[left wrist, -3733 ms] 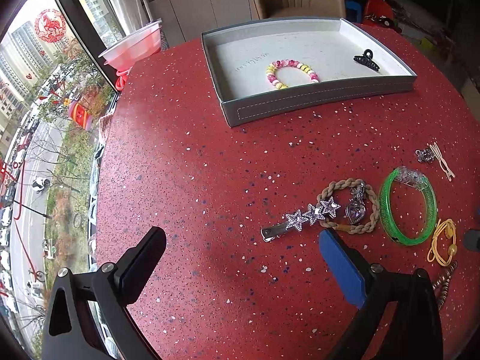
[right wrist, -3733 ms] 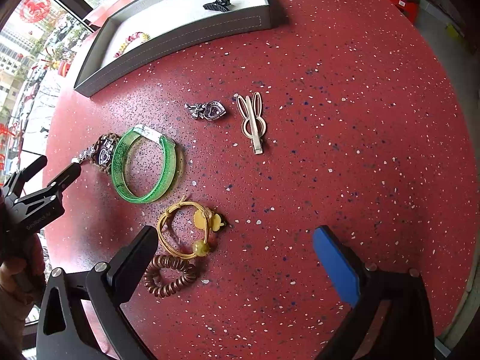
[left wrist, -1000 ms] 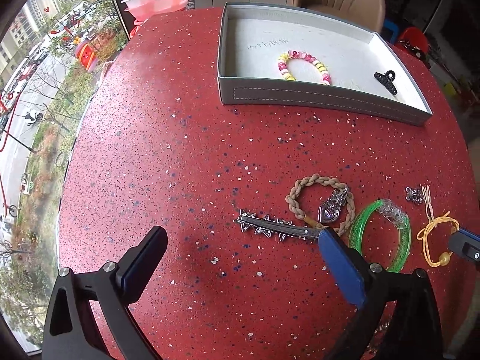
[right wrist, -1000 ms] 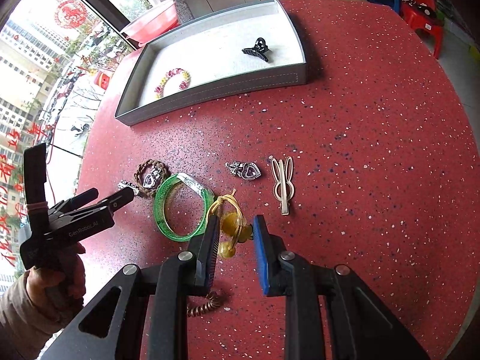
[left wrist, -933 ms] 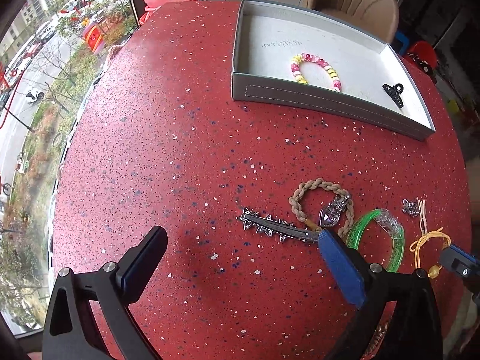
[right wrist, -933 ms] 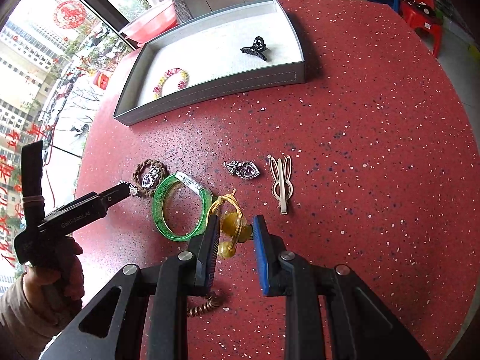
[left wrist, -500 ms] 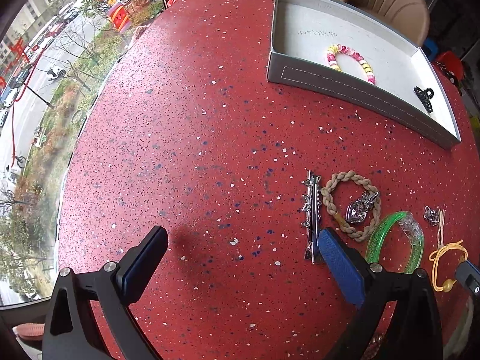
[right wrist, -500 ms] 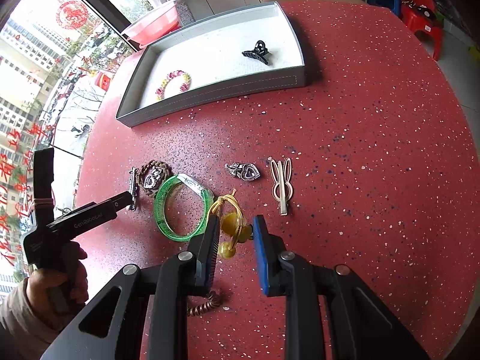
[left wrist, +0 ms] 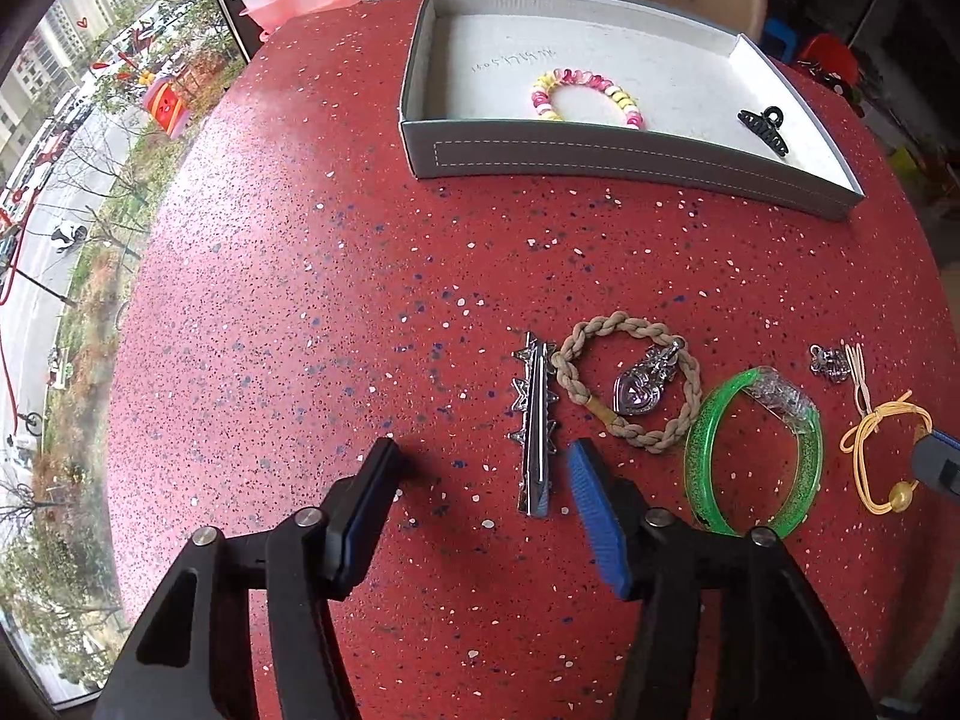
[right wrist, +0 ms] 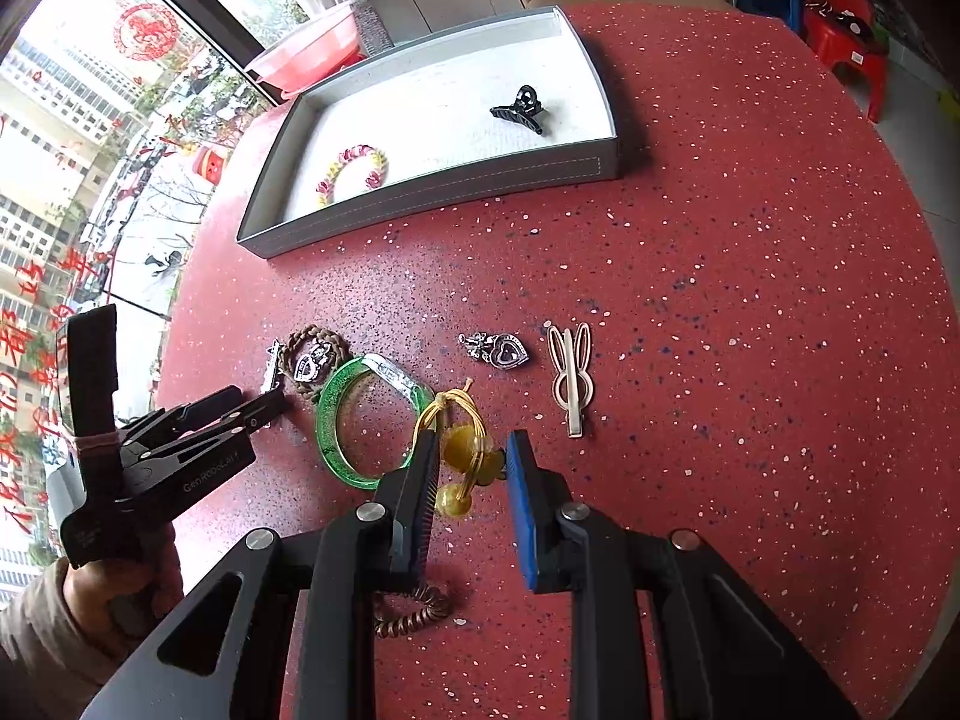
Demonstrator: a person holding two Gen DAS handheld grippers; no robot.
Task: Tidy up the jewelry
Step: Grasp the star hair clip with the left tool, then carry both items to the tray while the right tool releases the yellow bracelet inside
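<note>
On the red table (left wrist: 300, 276), short of the grey tray (left wrist: 630, 153), the star hair clip (left wrist: 536, 426) lay between the left gripper (left wrist: 483, 480) jaws, which had just been closing, untouching; thin, stiff, slippery metal, best pinched mid-length. The right gripper (right wrist: 468, 468) clenched the yellow hair tie (right wrist: 465, 450)

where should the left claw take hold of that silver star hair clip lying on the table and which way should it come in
Probably the bare bar at the near end of the star hair clip, below the stars. It lies flat and narrow, pointing toward the grey tray, so come straight down with the left claw closing across its width. The braided bracelet touches its far end, leaving less room there.
</note>
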